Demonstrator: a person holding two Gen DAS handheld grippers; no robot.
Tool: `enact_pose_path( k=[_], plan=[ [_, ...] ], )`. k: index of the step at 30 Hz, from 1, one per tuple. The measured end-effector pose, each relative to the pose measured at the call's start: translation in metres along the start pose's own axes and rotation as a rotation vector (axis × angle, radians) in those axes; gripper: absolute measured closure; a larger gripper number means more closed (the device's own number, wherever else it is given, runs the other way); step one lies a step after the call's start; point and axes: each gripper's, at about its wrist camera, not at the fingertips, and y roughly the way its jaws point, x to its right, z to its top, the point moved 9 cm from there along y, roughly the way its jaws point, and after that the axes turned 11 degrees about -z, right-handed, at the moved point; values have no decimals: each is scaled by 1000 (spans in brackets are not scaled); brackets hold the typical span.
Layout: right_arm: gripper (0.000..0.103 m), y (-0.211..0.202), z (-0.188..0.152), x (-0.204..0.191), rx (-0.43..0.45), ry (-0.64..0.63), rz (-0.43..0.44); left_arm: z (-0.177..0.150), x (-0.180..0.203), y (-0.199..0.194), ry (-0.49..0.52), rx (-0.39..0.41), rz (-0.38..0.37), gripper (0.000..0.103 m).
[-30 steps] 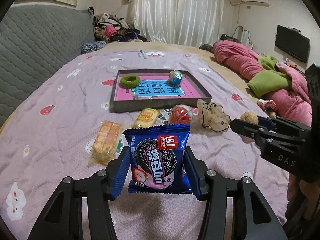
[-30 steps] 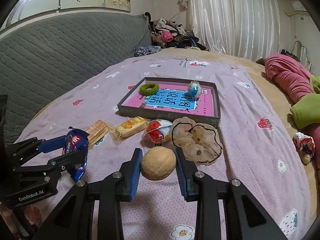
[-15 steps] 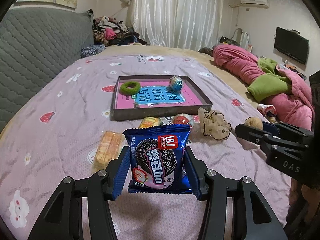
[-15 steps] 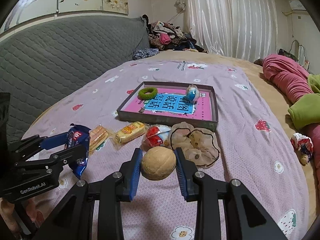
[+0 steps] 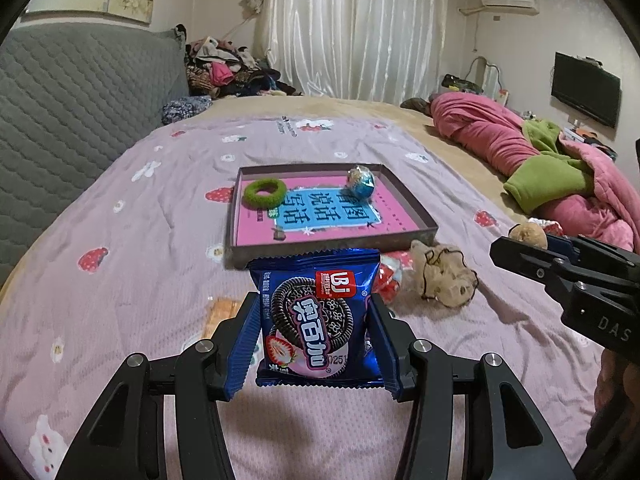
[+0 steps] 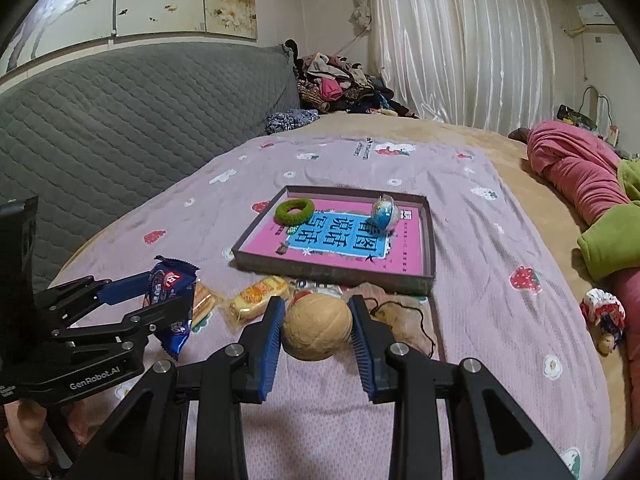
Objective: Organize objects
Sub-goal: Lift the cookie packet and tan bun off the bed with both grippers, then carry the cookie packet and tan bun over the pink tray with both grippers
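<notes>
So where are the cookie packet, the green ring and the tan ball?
cookie packet (image 5: 316, 320), left wrist view, on its printed front.
green ring (image 5: 265, 193), left wrist view, on its fuzzy band.
tan ball (image 6: 318, 326), right wrist view, on its rounded front.

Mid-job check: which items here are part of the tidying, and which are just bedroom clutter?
Job: cookie packet in left gripper; tan ball in right gripper; tray; yellow snack; beige scrunchie.
Clutter: pink quilt; clothes pile; television.
</notes>
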Motion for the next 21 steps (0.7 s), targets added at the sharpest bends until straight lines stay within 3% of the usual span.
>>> enact_pose_path(
  k=[21],
  plan=[
    [70, 36, 63, 6, 18, -16, -14, 83, -1, 40, 38, 22, 2, 49]
  ],
)
